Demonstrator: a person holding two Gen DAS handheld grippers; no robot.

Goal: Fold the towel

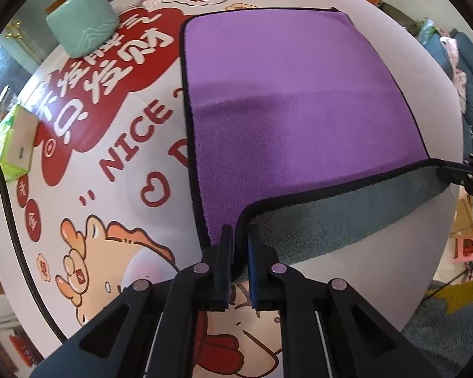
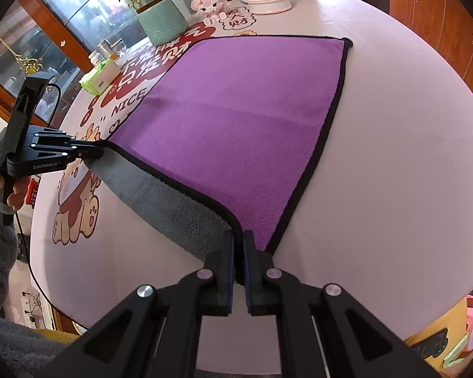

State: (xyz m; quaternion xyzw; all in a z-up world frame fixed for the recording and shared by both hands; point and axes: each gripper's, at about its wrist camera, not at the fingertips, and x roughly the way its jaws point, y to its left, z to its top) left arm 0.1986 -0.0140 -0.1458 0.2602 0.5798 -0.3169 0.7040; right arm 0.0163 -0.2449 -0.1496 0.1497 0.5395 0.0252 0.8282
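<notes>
You are holding the purple towel point(image 1: 299, 100) by its two near corners, lifted off the round table point(image 2: 394, 157) so the grey underside is showing along the raised near edge. Your left gripper point(image 1: 239, 236) is pinching the near-left corner, its fingers point(image 1: 225, 252) pressed onto the black hem. Your right gripper point(image 2: 239, 242) is pinching the near-right corner in the same way. The far half of the towel is lying flat on the table, its far edge reaching toward the far rim. Beyond the towel's far-left corner, a green pot point(image 1: 82, 25), a pink toy point(image 2: 209, 4) and a tissue pack point(image 2: 99, 77) are sitting near the table's far-left edge.
</notes>
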